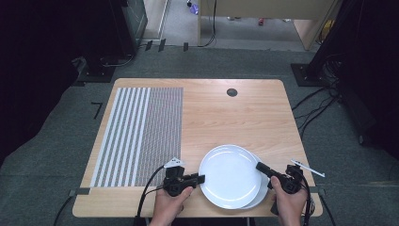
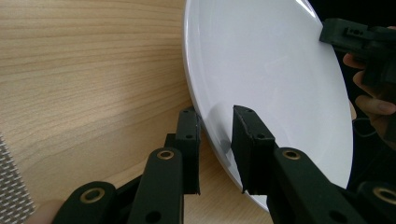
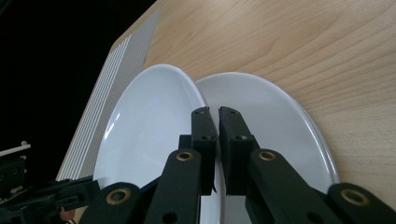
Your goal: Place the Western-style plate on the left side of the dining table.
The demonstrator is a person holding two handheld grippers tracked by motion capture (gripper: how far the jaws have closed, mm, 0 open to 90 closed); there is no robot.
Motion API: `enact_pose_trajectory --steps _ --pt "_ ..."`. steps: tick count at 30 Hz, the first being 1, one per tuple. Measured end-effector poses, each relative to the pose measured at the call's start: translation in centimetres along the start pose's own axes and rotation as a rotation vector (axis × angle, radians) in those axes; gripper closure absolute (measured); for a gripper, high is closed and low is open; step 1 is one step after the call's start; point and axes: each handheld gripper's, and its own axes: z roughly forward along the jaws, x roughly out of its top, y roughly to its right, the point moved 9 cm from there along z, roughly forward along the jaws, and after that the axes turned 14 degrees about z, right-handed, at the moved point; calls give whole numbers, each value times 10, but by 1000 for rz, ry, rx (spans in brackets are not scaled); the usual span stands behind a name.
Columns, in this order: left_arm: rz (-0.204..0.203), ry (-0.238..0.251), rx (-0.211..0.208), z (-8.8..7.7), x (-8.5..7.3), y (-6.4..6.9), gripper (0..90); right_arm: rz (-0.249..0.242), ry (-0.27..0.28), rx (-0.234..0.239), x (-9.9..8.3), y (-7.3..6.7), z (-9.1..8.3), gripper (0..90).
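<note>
The left gripper (image 1: 201, 178) sits at the nine o'clock edge of the upper plate (image 1: 229, 175), its jaws drawn in on the rim: in the left gripper view one pad (image 2: 189, 140) lies under the rim and the other (image 2: 250, 144) on the white face, so the plate's edge is pinched between them. The right gripper (image 1: 259, 167) comes in from three o'clock, its jaws nearly together and clamped on the opposite rim of that same upper plate (image 3: 149, 126), which in the right gripper view stands tilted, lifted off the one beneath. The lower plate (image 1: 261, 188) lies flat on the table (image 1: 226, 117), peeking out from under the upper one toward four o'clock. Both plates are at the near edge of the table, around five o'clock from its centre. A striped grey mat (image 1: 139, 134) covers the table's nine o'clock side, well apart from the plates. A small dark round hole (image 1: 232, 92) sits near the twelve o'clock edge.
</note>
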Motion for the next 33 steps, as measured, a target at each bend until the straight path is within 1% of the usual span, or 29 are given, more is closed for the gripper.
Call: enact_pose_trajectory --steps 4,10,14,20,26,29,33 --pt "-8 1 8 -3 0 -2 738 3 4 -3 0 -3 3 862" --pt "-11 7 2 -5 2 -2 741 7 2 0 -1 -4 4 862" --pt "-16 13 2 -7 3 -2 741 12 9 10 1 -7 4 860" --pt "-21 21 13 -11 5 -5 741 1 18 8 2 -14 9 857" --pt "-24 33 13 -16 8 -7 743 -11 21 8 2 -17 13 858" --pt "-26 34 13 -17 9 -8 742 -7 17 8 1 -20 14 858" --pt "-31 35 13 -18 9 -10 742 -14 19 6 2 -22 17 857"
